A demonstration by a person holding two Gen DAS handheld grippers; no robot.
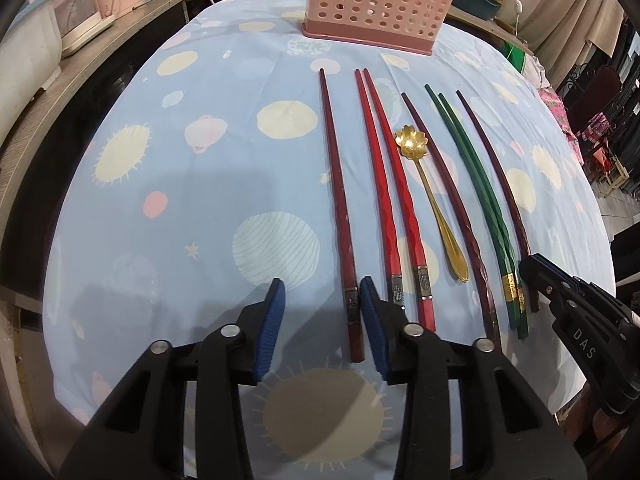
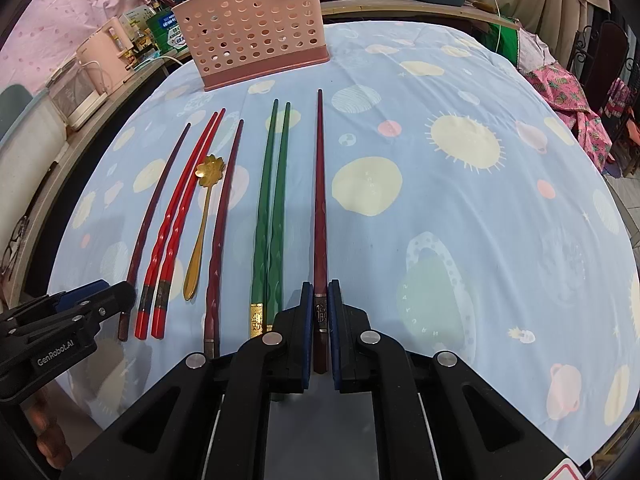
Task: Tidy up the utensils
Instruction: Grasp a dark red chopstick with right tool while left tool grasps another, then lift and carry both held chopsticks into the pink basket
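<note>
Now your right gripper (image 2: 319, 312) clamps the handle end of a dark red chopstick (image 2: 319, 200) lying on the tablecloth (image 2: 460, 220); your left gripper (image 1: 322, 312) hovers open. Next, probably lift toward the pink holder (image 2: 256, 36).

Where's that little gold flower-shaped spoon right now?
The gold spoon lies flat on the blue tablecloth, between the pair of red chopsticks and a dark maroon chopstick; its flower bowl points toward the pink basket.

Chopsticks (image 2: 276, 200) and spoon (image 2: 202, 224) in a row on tablecloth (image 2: 460, 220); holder (image 2: 252, 32) standing behind them.
</note>
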